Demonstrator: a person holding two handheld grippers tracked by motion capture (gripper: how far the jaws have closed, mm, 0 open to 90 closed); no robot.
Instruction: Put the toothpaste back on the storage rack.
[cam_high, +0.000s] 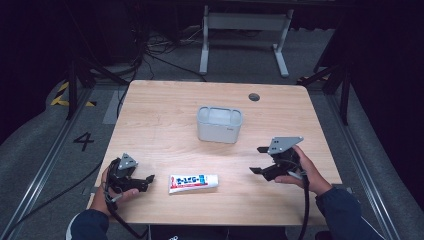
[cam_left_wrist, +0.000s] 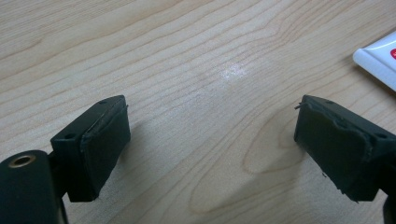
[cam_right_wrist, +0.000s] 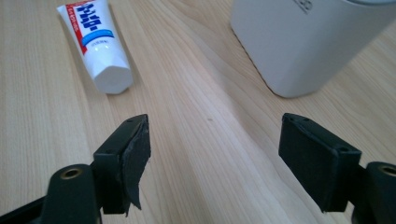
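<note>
A white toothpaste tube (cam_high: 193, 182) with red and blue print lies flat near the table's front edge, its cap pointing right. A white rounded container (cam_high: 219, 124) stands upright at the table's middle. My left gripper (cam_high: 145, 181) rests low at the front left, open and empty, a short way left of the tube; the tube's flat end (cam_left_wrist: 379, 60) shows at the right edge of the left gripper view. My right gripper (cam_high: 259, 160) hovers at the front right, open and empty. Ahead of it, in the right gripper view, are the tube (cam_right_wrist: 97, 46) and the container (cam_right_wrist: 306, 44).
The wooden table (cam_high: 165, 115) has a round cable hole (cam_high: 254, 97) at its back right. Beyond the table are a white frame stand (cam_high: 245, 35) and floor cables (cam_high: 160, 47). Bare wood lies between the two grippers.
</note>
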